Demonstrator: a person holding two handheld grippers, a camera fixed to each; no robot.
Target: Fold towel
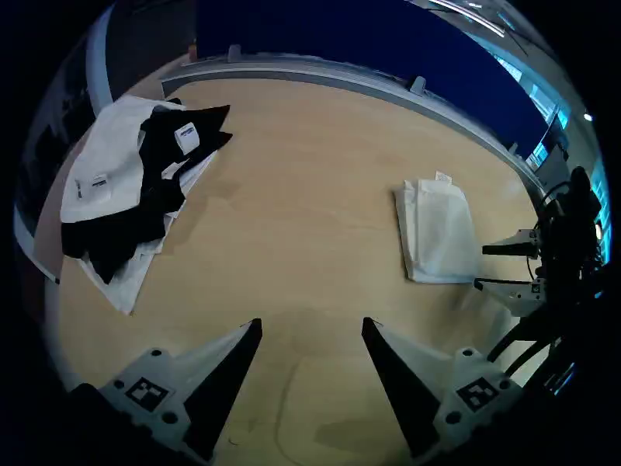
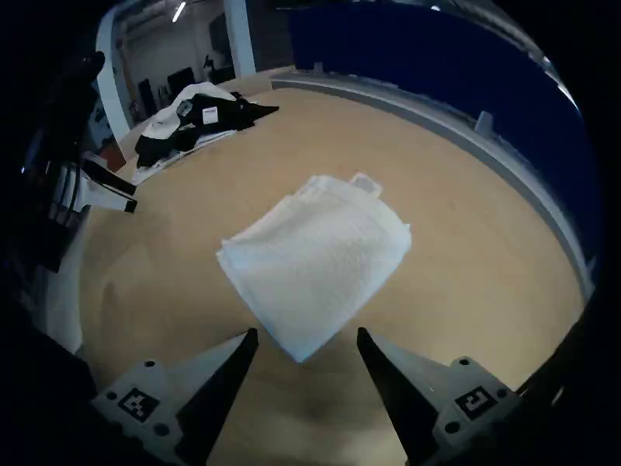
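Already the white towel (image 2: 314, 260) lies as a compact folded rectangle, flat on the wooden worktop (image 2: 481, 256); it sits at the centre of the right gripper view and toward 3 o'clock in the left gripper view, well apart from the pile of black and white cloths (image 1: 132, 194) at 10 o'clock there. The right gripper (image 2: 305, 332) has its two fingers spread wide with nothing pinched; the towel's nearest corner shows between the fingertips, though whether they are down at its level I cannot tell. The left gripper (image 1: 310, 321) is likewise spread apart and empty over bare wood, with the towel off to its side. By its look the towel is soft, light terry: it should sag and drape once lifted, and the stacked layers may slide or fan open if only the top one is caught. A further fold, if wanted, seems best started at two corners of one short edge, one gripper per corner, each pinching through all layers; the small tag (image 2: 365, 184) at the far edge marks a hem, probably firmer to hold
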